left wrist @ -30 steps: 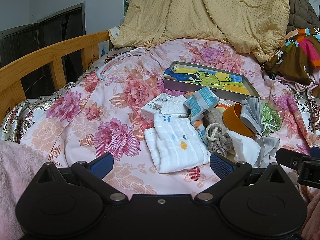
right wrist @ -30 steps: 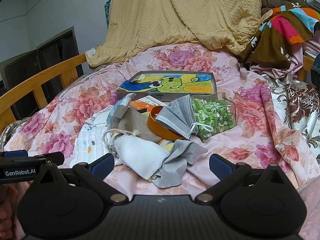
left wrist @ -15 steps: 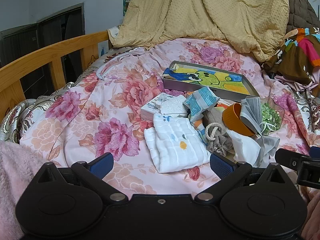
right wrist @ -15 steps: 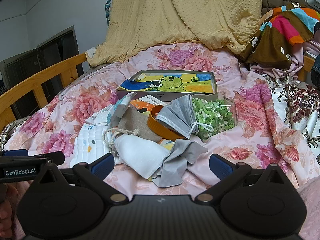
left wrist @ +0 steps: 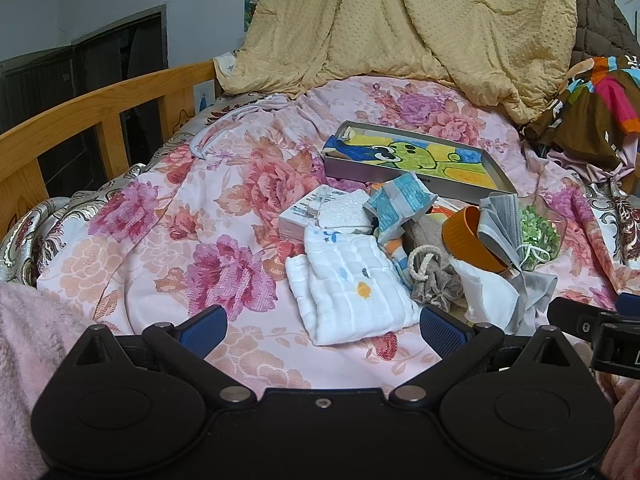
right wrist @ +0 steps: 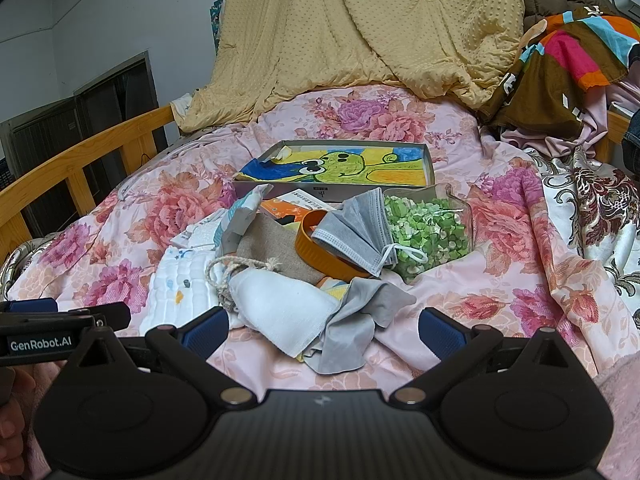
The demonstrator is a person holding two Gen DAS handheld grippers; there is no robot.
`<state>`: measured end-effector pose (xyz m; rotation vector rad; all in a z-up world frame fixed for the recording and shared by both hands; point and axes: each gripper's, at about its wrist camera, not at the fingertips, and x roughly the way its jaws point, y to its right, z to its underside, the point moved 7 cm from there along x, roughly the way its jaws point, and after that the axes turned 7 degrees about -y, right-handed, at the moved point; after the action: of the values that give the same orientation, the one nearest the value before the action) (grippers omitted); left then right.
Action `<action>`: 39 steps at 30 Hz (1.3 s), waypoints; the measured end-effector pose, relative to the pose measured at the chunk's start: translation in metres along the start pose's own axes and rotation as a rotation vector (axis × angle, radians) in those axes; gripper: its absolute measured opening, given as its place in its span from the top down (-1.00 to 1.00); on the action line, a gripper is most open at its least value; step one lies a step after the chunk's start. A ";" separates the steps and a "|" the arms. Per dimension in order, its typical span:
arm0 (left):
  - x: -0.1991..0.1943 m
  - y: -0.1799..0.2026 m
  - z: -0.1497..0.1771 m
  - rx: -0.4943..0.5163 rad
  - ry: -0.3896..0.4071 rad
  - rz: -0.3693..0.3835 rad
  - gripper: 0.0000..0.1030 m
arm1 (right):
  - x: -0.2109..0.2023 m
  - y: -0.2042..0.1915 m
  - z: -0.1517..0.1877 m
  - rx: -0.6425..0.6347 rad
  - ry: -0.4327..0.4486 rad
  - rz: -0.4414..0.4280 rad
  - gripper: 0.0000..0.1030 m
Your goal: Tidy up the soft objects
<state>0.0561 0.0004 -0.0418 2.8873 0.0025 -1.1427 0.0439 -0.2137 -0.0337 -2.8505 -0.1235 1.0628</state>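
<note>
A pile of soft things lies on the floral bedspread. In the left wrist view a folded white quilted cloth (left wrist: 352, 284) lies just ahead of my open, empty left gripper (left wrist: 322, 326). Beside it are a tan drawstring pouch (left wrist: 434, 280), a white cloth (left wrist: 486, 292) and a grey face mask (left wrist: 500, 228). In the right wrist view my open, empty right gripper (right wrist: 322, 326) is just short of the white cloth (right wrist: 280, 304) and a grey cloth (right wrist: 356, 320). The mask (right wrist: 356, 236) drapes over an orange bowl (right wrist: 320, 252). The quilted cloth (right wrist: 180, 284) lies to the left.
A shallow grey tray with a cartoon drawing (right wrist: 340, 164) lies behind the pile. A clear container of green bits (right wrist: 428, 232) sits right of the bowl. A yellow blanket (left wrist: 400, 28) is heaped at the back. A wooden bed rail (left wrist: 80, 120) runs along the left. Small boxes (left wrist: 304, 216) lie nearby.
</note>
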 end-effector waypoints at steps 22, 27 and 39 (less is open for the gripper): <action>0.032 -0.010 -0.039 0.035 -0.131 0.115 -0.98 | 0.016 -0.004 -0.014 -0.050 -0.085 -0.097 -1.00; 0.052 -0.008 -0.059 0.129 -0.191 0.142 -0.98 | 0.027 -0.016 -0.027 -0.169 -0.117 -0.152 -1.00; 0.111 0.009 -0.056 0.199 -0.427 0.330 -0.98 | 0.082 -0.042 -0.035 -0.496 -0.304 -0.222 -0.99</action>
<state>0.1755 -0.0080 -0.0769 2.5863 -0.6039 -1.7293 0.1274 -0.1649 -0.0555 -2.9443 -0.8109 1.5892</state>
